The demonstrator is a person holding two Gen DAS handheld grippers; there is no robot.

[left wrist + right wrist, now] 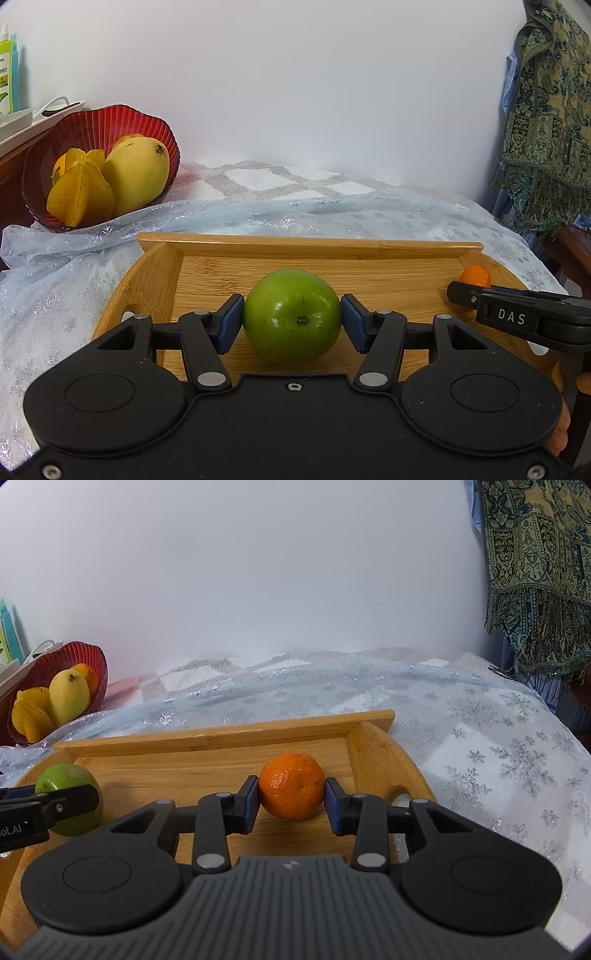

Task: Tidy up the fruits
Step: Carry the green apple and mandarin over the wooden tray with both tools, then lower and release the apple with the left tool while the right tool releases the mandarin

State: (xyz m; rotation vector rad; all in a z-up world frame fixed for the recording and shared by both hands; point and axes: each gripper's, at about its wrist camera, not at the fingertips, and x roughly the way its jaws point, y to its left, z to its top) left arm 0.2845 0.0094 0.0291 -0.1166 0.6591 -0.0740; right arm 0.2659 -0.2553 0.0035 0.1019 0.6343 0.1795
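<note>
Bamboo wooden tray (pixel 369 266) at frame centre holds both fruits. Left gripper (pixel 291 321) clamps the round green apple (pixel 291 314). Right gripper (pixel 291 799) pads grip the small orange mandarin (pixel 291 784) at centre frame.

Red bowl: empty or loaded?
Loaded. The red bowl holds a mango and a starfruit, with another orange-yellow fruit behind.

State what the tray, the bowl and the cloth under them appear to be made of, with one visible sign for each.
Tray: probably bamboo, smooth pale golden finish; fine parallel strips of grain show.
Bowl: translucent red, ribbed, glossy; plastic or glass, the look leaves it open.
Cloth: sheer pale blue fabric with glittery silver snowflakes, likely a synthetic organza; the checked layer beneath shows through.
</note>
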